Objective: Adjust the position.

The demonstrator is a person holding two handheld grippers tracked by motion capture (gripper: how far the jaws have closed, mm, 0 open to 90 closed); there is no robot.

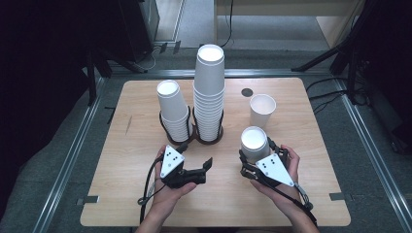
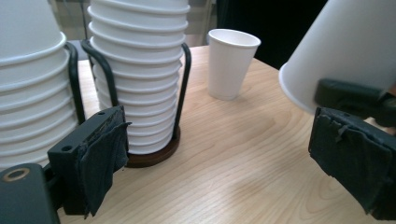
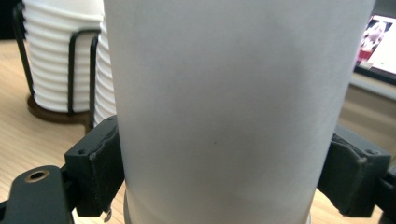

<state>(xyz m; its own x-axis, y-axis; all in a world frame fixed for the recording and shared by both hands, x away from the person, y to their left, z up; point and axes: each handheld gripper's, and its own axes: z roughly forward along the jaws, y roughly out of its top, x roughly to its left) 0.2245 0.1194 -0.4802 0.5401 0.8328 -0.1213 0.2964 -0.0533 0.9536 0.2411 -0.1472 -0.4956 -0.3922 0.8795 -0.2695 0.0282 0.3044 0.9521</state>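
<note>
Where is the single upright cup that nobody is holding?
In the high view the loose cup stands on the table's right half, just beyond the right gripper.

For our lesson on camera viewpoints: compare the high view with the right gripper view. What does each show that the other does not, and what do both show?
High view alone: the person's hands, the left gripper with open jaws, the lone upright cup standing on the table, and the full height of the tall stack beside the short stack.

Right gripper view alone: a close look at the pads pressing both sides of the held cup, plus a bright screen at the far right.

Both: the held cup in the right gripper, the wire-framed stacks and the wooden tabletop.
</note>
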